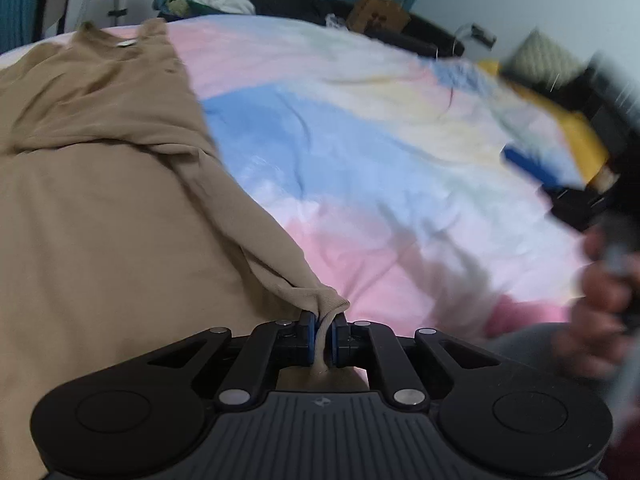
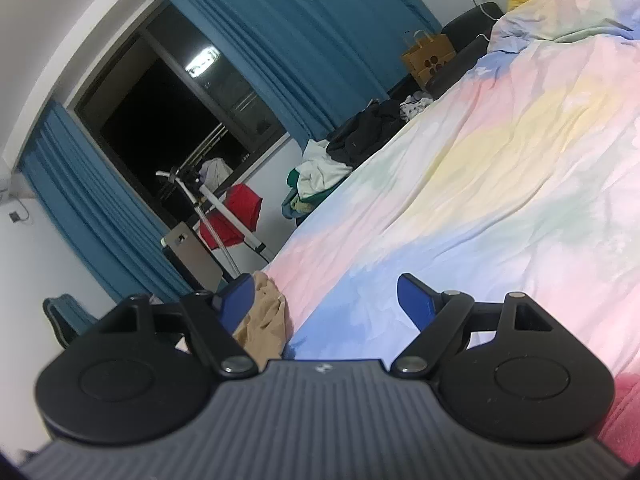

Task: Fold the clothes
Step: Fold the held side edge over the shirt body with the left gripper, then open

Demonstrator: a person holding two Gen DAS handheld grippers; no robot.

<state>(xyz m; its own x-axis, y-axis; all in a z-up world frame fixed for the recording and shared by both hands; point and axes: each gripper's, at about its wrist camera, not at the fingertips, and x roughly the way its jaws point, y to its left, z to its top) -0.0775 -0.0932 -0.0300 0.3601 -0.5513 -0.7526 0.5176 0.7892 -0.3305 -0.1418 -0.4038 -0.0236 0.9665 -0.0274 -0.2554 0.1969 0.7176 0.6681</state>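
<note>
Left gripper: jaws pressed together on a bunched fold at the edge of the shirt, cloth pinched between the blue pads.
Right gripper: jaws spread wide, nothing between them; it hangs above the duvet and holds nothing.
Shirt: tan, spread over the duvet on the left of the left wrist view, wrinkled, with one edge drawn in a ridge to the left gripper.
Duvet: pastel pink, blue and yellow, covers the bed.
Hand: blurred at the right edge of the left wrist view, grasping the other tool.
Clothes pile: beyond the far bed edge, below the blue curtain.
</note>
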